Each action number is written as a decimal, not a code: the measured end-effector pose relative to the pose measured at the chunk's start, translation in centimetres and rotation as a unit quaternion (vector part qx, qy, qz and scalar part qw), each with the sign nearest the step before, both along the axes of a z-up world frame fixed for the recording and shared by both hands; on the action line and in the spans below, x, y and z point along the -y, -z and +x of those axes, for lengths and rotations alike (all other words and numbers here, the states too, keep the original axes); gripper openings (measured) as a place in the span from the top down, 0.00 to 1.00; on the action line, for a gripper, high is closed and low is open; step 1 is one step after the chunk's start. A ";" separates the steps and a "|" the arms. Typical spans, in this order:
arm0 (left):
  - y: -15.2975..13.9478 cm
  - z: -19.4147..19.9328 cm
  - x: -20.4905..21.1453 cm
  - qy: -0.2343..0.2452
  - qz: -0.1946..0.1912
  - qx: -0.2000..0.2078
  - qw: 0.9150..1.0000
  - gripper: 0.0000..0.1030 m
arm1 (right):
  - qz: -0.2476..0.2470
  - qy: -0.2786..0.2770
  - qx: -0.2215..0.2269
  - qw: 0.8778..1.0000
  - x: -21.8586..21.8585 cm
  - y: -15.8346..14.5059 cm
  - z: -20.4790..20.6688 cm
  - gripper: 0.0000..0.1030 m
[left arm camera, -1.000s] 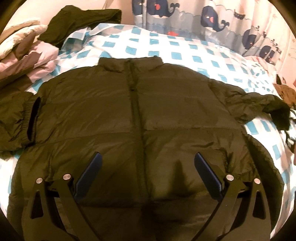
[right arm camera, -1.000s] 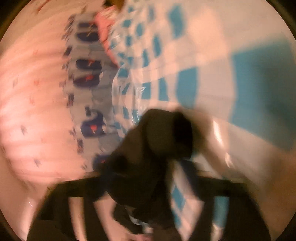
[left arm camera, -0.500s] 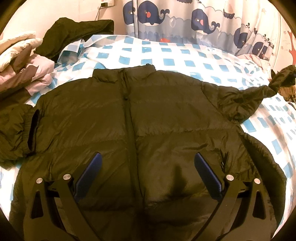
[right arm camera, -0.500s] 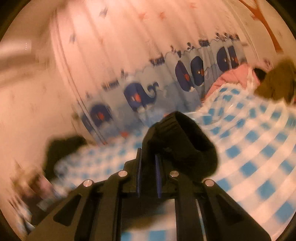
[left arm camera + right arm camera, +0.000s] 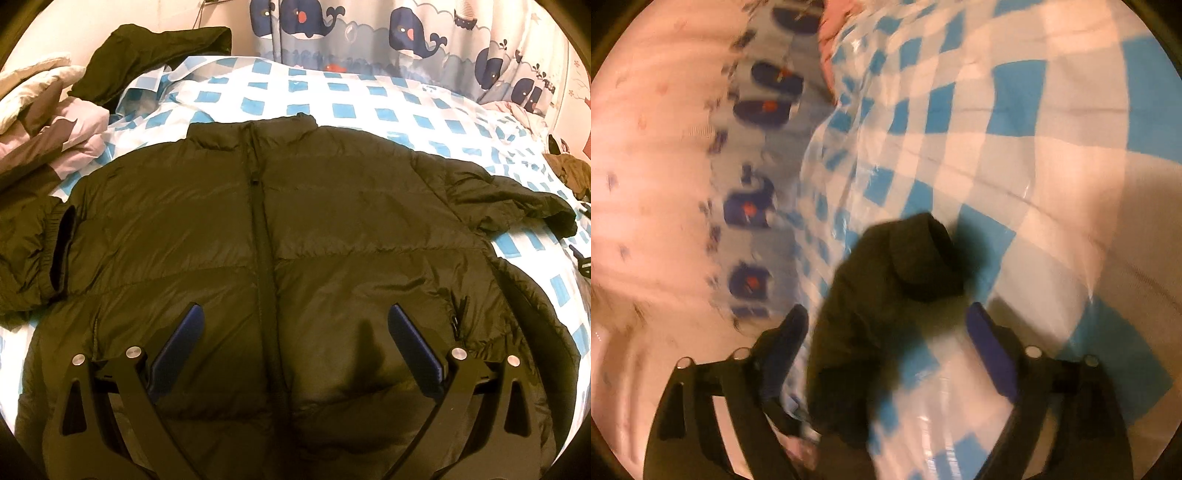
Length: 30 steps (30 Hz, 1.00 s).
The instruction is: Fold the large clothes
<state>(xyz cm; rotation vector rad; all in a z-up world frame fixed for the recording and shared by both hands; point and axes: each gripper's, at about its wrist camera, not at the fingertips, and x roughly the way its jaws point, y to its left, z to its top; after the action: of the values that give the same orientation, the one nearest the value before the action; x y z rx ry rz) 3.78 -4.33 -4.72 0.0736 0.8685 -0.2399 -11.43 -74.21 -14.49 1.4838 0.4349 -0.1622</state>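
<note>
The left gripper (image 5: pixel 295 354) hovers spread wide over the puffer jacket (image 5: pixel 280 251), which lies front up on the checked bedsheet (image 5: pixel 369 107) so its shape shows for folding. The right gripper (image 5: pixel 886 350) is opening, its pads clear of the sleeve cuff (image 5: pixel 916 254) between them, apparently laying it out flat. Beyond hangs the whale curtain (image 5: pixel 413 33).

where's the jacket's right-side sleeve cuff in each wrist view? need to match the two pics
Left wrist: the sleeve cuff lies far right, at the end of the sleeve spread over the checked bedsheet.
Right wrist: the sleeve cuff is centre frame, between the opening jaws of the right gripper; the pads are clear of it.
Shared landmark: the whale curtain, top in the left view, left side in the right view.
</note>
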 end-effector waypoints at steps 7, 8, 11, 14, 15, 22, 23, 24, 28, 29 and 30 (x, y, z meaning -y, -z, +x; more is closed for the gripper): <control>0.4 0.1 0.2 0.002 0.005 -0.003 1.000 0.06 | -0.001 -0.026 -0.058 0.998 -0.5 0.3 6.7 0.55; 0.5 0.1 0.2 0.002 0.006 -0.004 1.000 0.06 | -0.027 -0.033 -0.069 0.997 -0.4 -0.4 7.8 0.86; 0.6 0.1 0.2 0.003 0.008 -0.004 1.000 0.06 | -0.137 -0.039 -0.044 0.989 -0.8 -5.2 10.5 0.90; 0.5 0.0 0.3 0.005 0.010 0.003 1.000 0.06 | -0.282 -0.062 0.115 0.950 -2.9 -12.1 10.5 0.90; 0.5 -0.1 0.4 0.006 0.011 0.006 1.000 0.06 | -0.325 -0.071 0.153 0.931 -3.7 -13.7 10.4 0.90; 1.1 0.0 1.2 0.013 0.027 -0.001 1.000 0.06 | -0.287 -0.120 -0.190 0.931 1.2 -2.2 13.3 0.68; 1.2 0.0 1.2 0.013 0.027 -0.002 1.000 0.06 | -0.251 -0.126 -0.216 0.935 1.9 -0.2 12.8 0.68; 1.2 0.1 1.2 0.012 0.026 -0.003 1.000 0.06 | -0.229 -0.116 -0.195 0.947 2.3 0.5 11.8 0.68; 1.1 0.1 1.0 0.009 0.021 -0.003 1.000 0.06 | -0.187 0.008 -0.179 0.966 4.2 -1.1 7.3 0.53; 1.1 0.1 0.9 0.009 0.021 -0.003 1.000 0.06 | -0.206 0.047 -0.167 0.963 4.2 -2.6 6.6 0.51; 1.1 0.1 0.9 0.009 0.022 -0.003 1.000 0.06 | -0.237 0.080 -0.139 0.958 3.7 -4.5 6.1 0.43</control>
<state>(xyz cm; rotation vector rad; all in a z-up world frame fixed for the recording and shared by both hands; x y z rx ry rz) 3.85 -5.27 -5.85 0.1218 0.8797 -0.2387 -5.33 -77.91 -10.01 1.0222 0.4620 -0.5711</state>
